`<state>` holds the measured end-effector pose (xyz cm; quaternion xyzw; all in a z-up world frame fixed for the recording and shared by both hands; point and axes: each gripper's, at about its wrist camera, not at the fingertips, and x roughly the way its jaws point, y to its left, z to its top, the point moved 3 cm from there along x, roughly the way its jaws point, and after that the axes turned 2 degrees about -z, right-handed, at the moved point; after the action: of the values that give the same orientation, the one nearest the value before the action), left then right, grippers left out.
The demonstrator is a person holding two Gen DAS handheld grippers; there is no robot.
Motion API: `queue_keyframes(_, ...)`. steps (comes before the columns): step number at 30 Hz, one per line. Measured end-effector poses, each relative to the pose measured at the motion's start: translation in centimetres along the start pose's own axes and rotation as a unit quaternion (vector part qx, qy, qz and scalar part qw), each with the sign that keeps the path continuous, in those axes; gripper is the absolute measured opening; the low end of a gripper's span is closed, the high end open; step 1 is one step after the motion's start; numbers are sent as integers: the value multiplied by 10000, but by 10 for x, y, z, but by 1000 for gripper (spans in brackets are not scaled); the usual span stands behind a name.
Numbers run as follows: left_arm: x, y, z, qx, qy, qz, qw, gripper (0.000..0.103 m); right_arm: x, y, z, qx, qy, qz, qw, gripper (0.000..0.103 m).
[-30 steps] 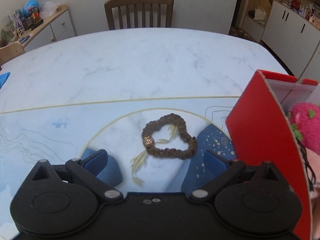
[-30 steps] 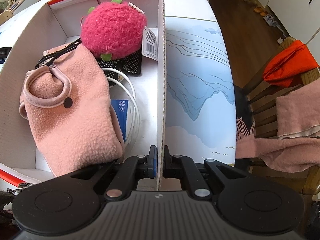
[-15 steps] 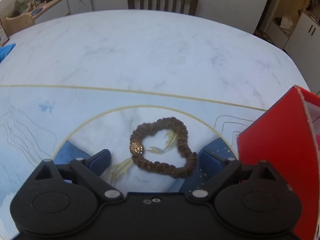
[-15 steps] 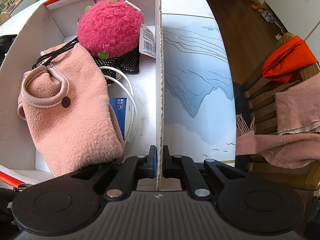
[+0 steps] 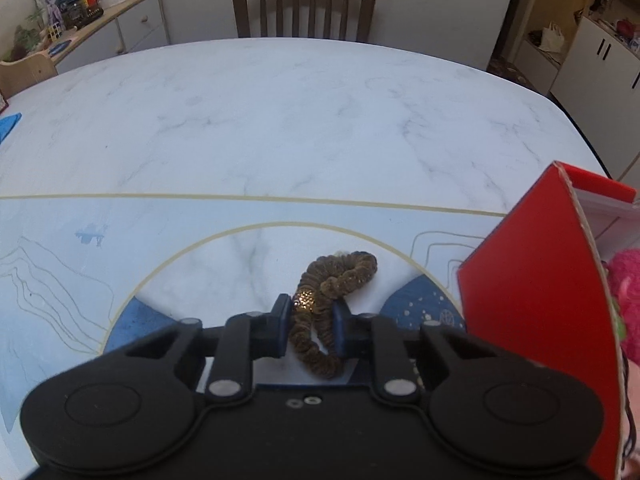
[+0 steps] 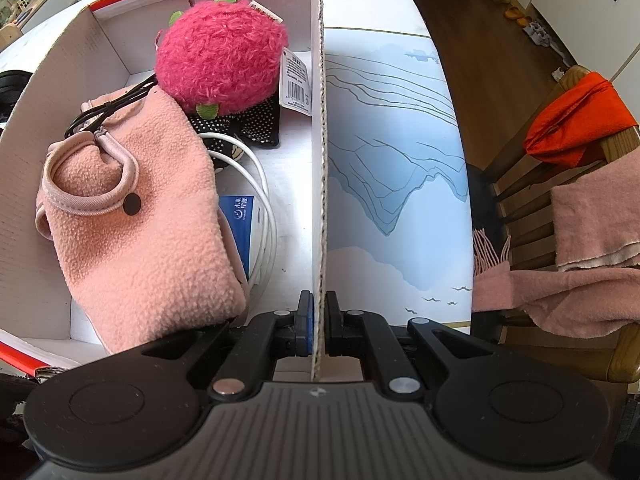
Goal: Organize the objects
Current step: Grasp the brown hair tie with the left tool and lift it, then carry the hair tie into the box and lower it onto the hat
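This is a home, in the room where people eat. A big marble table has wooden chairs around it. White cupboards stand by the wall, and a low cabinet holds toys and small things.

Materials and finishes. Table: smooth, faintly glossy marble-look top, with a smooth printed mat along its near edge. Hair tie: ruched brown cloth with a glittering metallic bead, bunched between the matt blue pads of the left gripper, whose jaws are closing on it; gripper bodies matt black plastic with small bright metal pins. Box: corrugated cardboard, glossy red outside, matt white inside, its raw fluted edge pinched by the right gripper. Pouch: nubby pink fleece. Plush ball: shaggy magenta pile with a paper tag. Cable: smooth white plastic. Chair: satin-finished brown wood.
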<state>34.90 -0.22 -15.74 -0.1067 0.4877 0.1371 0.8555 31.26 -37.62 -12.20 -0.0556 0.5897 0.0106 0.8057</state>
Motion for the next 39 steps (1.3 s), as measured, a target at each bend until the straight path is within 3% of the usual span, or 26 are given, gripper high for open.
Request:
queue_keyframes(6,-18,4,-8,80,-31,-103,9999,17,-1,-1,0,-14,-22,21,10000,5)
queue_keyframes(17,-103,-14,-15,277,-357,-788,9959,17,-2,0,1,-115,-112,-1,9999,5)
queue_keyframes(28,-146,-86,-23,1095,-574,-1337,9833,17,-6,2,1,-214,-210,12,9996,5)
queue_keyframes(39,-141,-161,-37,2013,-515,-1509,9665,17,-7,3,1,-284,-260,30,9993,5)
